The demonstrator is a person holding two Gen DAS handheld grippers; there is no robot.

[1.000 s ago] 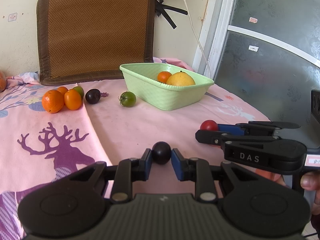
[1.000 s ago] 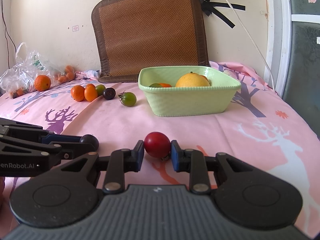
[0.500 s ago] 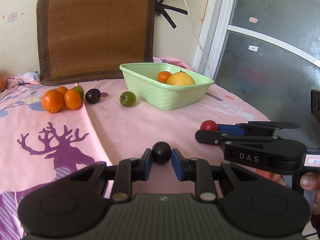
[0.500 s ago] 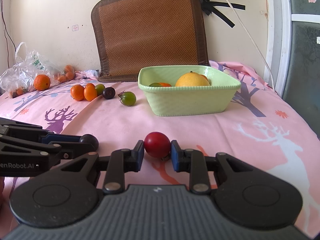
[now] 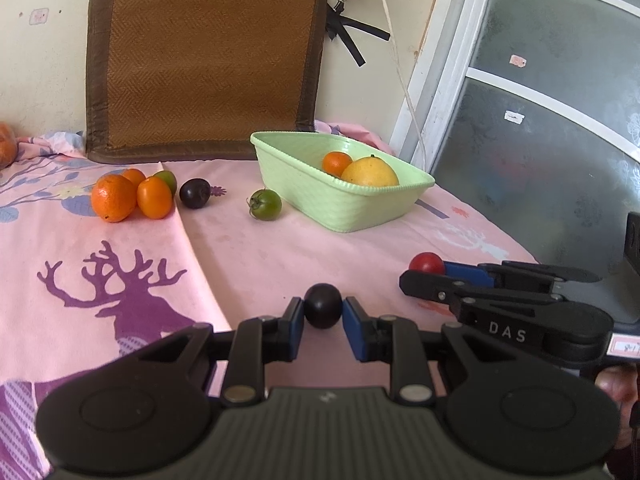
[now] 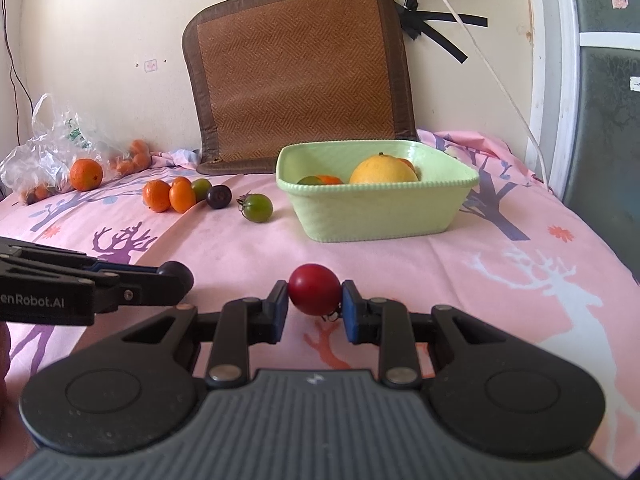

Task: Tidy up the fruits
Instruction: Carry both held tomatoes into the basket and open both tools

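My left gripper [image 5: 323,312] is shut on a dark purple fruit [image 5: 322,305], low over the pink tablecloth. My right gripper [image 6: 315,300] is shut on a red tomato [image 6: 314,289]; it also shows in the left wrist view [image 5: 428,263]. The green basket [image 5: 360,208] stands ahead and holds a yellow citrus [image 5: 370,171] and a small orange [image 5: 336,162]. A green tomato [image 5: 265,204], a dark plum [image 5: 194,193] and a cluster of oranges [image 5: 132,197] lie on the cloth left of the basket.
A brown woven cushion [image 6: 300,72] leans on the wall behind the basket. A plastic bag with oranges [image 6: 52,152] lies at the far left. A white cable [image 5: 400,60] hangs by the glass door [image 5: 560,120] at right.
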